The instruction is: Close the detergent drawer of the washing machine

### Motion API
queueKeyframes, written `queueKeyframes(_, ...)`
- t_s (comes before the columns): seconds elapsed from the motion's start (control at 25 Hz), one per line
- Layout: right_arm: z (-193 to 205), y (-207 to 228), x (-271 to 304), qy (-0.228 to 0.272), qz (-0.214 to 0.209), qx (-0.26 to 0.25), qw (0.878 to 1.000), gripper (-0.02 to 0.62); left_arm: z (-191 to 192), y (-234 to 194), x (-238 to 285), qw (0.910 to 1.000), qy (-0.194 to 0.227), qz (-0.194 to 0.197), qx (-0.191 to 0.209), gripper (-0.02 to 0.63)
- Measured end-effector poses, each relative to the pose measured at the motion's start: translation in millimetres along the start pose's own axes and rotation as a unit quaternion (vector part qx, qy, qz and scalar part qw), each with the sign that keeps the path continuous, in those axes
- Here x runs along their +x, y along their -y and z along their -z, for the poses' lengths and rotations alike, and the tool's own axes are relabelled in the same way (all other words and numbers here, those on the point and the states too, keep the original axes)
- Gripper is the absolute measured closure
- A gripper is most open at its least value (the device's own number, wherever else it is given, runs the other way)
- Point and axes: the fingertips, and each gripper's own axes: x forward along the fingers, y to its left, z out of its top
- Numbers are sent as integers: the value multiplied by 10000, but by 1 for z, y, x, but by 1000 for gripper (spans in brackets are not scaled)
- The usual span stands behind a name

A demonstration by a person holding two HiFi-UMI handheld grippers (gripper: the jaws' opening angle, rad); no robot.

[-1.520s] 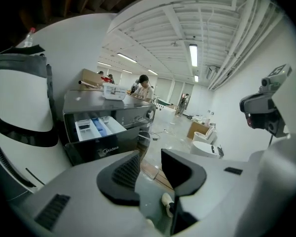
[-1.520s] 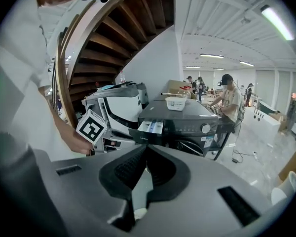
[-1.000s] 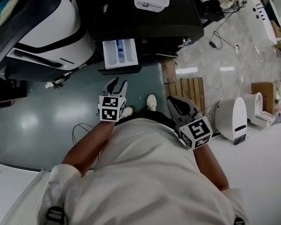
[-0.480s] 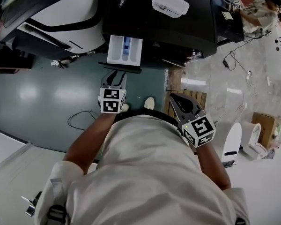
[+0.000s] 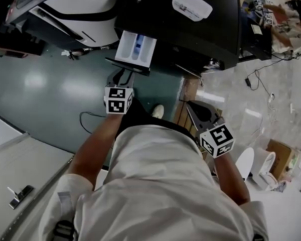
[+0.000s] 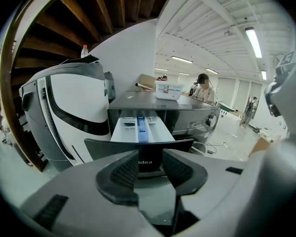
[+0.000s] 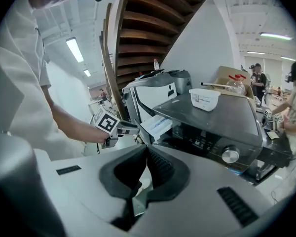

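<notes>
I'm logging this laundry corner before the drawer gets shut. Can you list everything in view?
washing machine: one, black, top centre of the head view
detergent drawer: one, white with a blue insert, pulled out of the machine's front
plastic box: one, clear-white, on the machine's top
large appliance: one, white and black, beside the machine
wooden slats: one set, brown, on the floor
background people: at least two, beyond the machine
shoe: one, white, on the green floor
left gripper: one, grey, jaws open and just been opening, drawer front just ahead, ungripped
right gripper: one, grey, shut, empty
</notes>
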Motion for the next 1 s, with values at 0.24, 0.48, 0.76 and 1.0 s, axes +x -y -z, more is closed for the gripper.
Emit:
queueKeyframes(0.24, -10, 13, -2, 108, -67, 90, 9999, 589, -6, 9, -1, 9994, -10, -17, 352, 451)
queueKeyframes(0.48, -15, 11, 7, 66, -213, -12, 9998, 590, -11, 9, 2, 9995, 12, -67, 294, 451)
queueKeyframes(0.76, -11, 17, 7, 28, -231, 57, 9997, 589, -10, 8, 4, 9995, 41, -159, 283, 451)
queueKeyframes(1.0, -15, 19, 11, 43, -278, 2, 9996, 589, -11, 9, 5, 9995, 59, -162, 254, 451)
